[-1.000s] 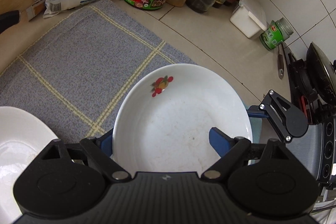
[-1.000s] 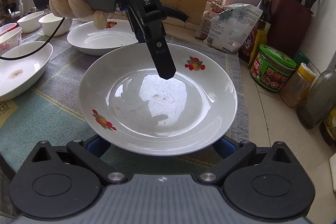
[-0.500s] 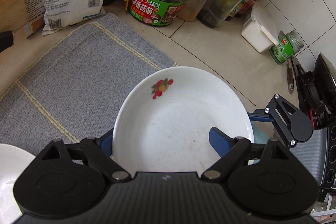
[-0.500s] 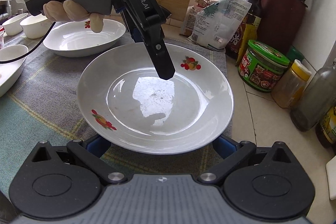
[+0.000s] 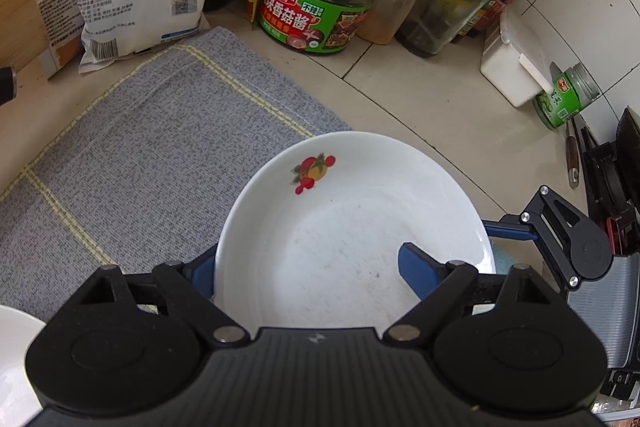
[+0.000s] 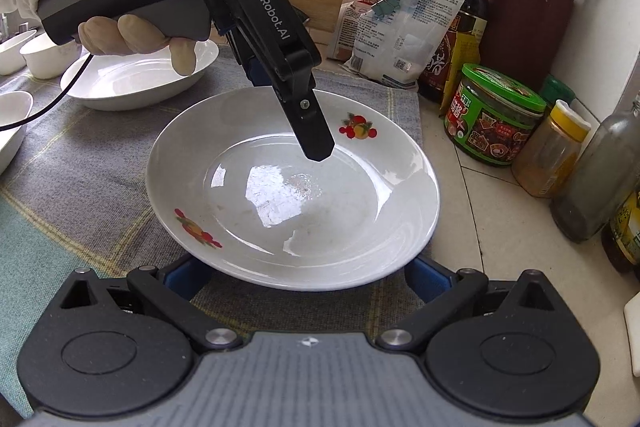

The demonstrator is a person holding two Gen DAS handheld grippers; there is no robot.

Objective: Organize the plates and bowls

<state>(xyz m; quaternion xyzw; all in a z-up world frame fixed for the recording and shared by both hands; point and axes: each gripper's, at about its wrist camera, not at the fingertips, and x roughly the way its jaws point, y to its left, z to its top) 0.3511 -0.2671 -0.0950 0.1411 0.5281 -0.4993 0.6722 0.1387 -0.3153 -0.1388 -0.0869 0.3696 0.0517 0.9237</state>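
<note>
The white plate (image 6: 292,195) was round, with no long axis; it faced up, slightly tilted, above the grey cloth's (image 5: 132,155) edge beside the tiled desk (image 5: 420,107). The left gripper (image 5: 308,273) held it, jaws partly closed on its rim, one finger inside, one beneath. The right gripper's (image 6: 298,277) fingers lay under the plate's near rim; whether its jaws gripped anything I cannot tell.

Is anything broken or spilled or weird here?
Nothing is broken or spilled. One odd thing: the small green jar by the tiled wall leans tilted against the white box instead of standing upright. The plate has faint smudges inside but no chips that I can see.
</note>
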